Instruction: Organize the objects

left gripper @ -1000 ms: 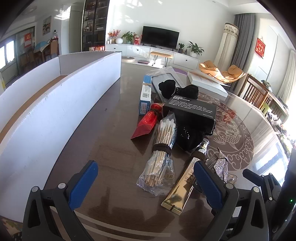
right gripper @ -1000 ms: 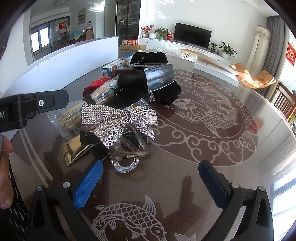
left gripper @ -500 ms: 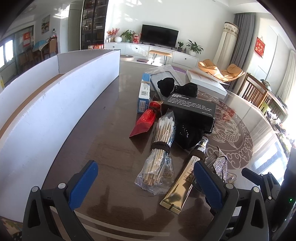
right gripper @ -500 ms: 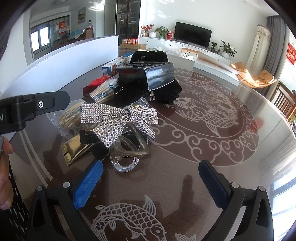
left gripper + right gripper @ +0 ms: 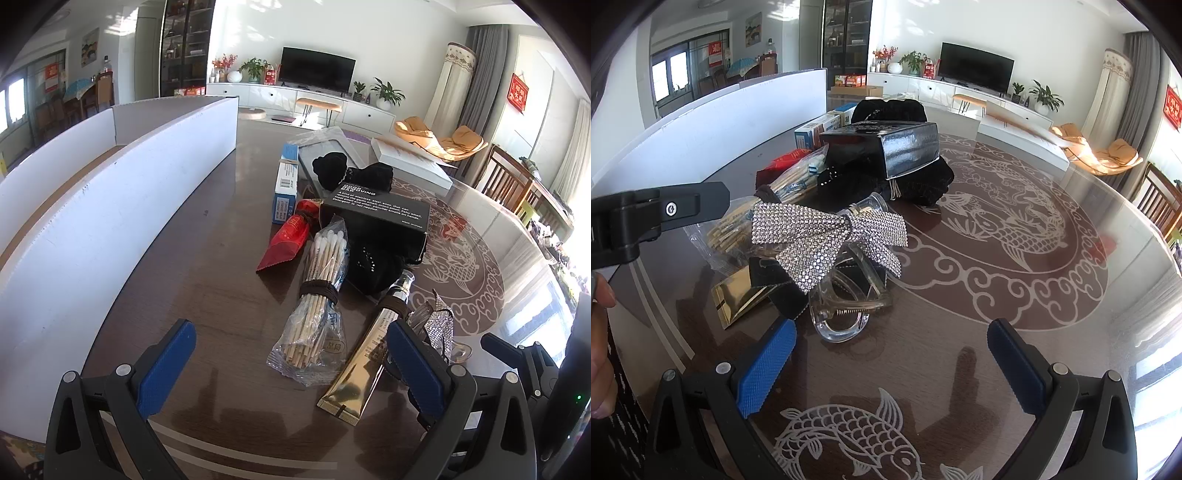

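Observation:
A pile of small items lies on the glass-topped table. In the left wrist view I see a bag of cotton swabs [image 5: 319, 295], a gold tube [image 5: 369, 354], a red packet [image 5: 290, 236], a black box [image 5: 376, 214], a blue-and-white box [image 5: 285, 184] and black cloth [image 5: 373, 266]. My left gripper [image 5: 291, 365] is open and empty, just short of the swab bag. In the right wrist view a rhinestone bow on a clear hair claw [image 5: 831, 243] lies closest. My right gripper [image 5: 892, 365] is open and empty just before the claw [image 5: 846, 314].
A long white open box [image 5: 110, 206] runs along the table's left side. A flat white box [image 5: 410, 162] and a plastic-wrapped tray [image 5: 325, 147] lie at the far end. The table's round edge curves off to the right [image 5: 1137, 258]. The left gripper's body [image 5: 646, 218] shows at the left of the right wrist view.
The left wrist view has shifted slightly so the pile sits a bit closer. The right gripper and the objects have not visibly moved.

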The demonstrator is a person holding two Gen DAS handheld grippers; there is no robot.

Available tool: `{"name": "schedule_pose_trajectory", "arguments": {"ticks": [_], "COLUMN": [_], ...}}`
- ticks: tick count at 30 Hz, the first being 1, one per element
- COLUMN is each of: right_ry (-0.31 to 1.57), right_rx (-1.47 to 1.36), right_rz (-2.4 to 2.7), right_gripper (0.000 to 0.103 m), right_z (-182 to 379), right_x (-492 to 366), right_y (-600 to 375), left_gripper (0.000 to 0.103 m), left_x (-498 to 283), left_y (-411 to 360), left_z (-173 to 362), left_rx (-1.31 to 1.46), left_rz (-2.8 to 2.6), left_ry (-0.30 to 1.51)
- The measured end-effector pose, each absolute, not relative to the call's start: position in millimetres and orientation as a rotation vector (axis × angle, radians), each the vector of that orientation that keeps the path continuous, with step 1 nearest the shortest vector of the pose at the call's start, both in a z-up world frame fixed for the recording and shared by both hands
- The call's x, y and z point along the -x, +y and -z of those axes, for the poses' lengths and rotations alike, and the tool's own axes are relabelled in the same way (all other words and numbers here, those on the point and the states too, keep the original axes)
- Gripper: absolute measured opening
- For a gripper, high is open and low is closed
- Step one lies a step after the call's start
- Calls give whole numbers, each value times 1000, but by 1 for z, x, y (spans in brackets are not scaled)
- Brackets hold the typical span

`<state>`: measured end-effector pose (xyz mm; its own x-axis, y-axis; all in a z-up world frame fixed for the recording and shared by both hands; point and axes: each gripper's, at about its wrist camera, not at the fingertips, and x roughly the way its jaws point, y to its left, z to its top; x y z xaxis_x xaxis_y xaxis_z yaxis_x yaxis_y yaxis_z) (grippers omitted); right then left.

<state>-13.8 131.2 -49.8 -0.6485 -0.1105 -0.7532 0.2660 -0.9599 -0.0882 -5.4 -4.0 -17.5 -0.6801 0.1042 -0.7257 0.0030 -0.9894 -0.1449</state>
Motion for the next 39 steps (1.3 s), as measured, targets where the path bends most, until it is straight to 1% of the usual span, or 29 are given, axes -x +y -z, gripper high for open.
{"name": "schedule_pose_trajectory", "arguments": {"ticks": [39], "right_ry": [284], "right_rx": [-1202], "right_rz": [2660], "right_gripper": [103], "right_z": [52], "right_x": [14], "right_y": [132], "left_gripper": [103], "left_x": [1], "left_y": [1], "left_z": [19], "left_rx": [1239], "left_rz": [-2817], "left_ry": [-202]}}
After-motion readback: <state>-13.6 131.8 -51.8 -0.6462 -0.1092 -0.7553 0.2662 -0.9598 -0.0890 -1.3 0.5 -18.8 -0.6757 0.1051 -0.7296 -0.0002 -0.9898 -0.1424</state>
